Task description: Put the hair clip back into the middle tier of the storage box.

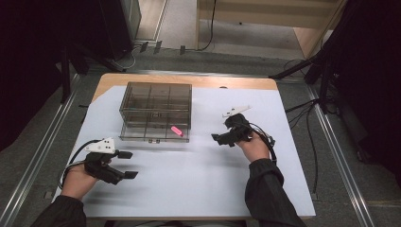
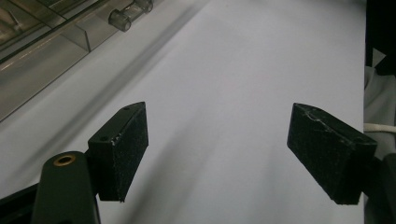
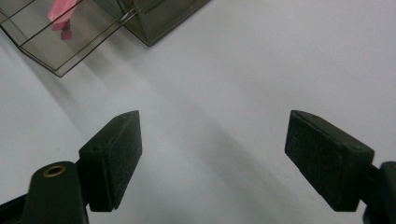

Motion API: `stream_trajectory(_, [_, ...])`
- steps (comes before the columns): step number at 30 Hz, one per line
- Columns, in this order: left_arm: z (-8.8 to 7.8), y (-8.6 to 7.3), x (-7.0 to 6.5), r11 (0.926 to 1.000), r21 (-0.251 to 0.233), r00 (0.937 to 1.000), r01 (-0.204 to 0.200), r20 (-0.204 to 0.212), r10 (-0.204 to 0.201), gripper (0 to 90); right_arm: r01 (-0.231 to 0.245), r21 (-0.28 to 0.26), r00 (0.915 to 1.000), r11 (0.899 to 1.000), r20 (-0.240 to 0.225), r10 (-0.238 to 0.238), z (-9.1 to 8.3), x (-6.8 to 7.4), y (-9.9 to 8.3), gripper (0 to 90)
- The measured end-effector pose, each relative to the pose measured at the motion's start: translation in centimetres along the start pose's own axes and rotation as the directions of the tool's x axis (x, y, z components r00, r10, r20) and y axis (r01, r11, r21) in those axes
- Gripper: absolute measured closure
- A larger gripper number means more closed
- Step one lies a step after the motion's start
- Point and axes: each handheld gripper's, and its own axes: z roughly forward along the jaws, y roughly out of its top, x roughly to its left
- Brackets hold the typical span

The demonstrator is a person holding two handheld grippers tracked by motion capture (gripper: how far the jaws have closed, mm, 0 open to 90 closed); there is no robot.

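The left hand-held gripper and right hand-held gripper hover spread and empty over the table. A pink clip, probably light and stiff, lies in the clear compartment box's front-right cell; pinch its long sides.

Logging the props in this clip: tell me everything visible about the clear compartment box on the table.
The compartment box is smoky, see-through plastic, low and roughly square, split by thin walls into a grid of cells. It lies flat on the white sheet, towards the table's far left. Two small clear knobs sit on its near edge. A small pink item lies in the near right cell; the other cells look empty. Neither gripper touches it.
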Motion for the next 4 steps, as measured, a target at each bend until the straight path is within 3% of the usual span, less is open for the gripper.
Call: stream_trajectory(4, [0.09, 0.04, -0.12, 1.0000, -0.003, 1.0000, -0.009, 0.003, 0.009, 21.4, -0.008, 0.003, 1.0000, 1.000, 0.003, 0.008, 0.00, -0.06, -0.07, 19.7])
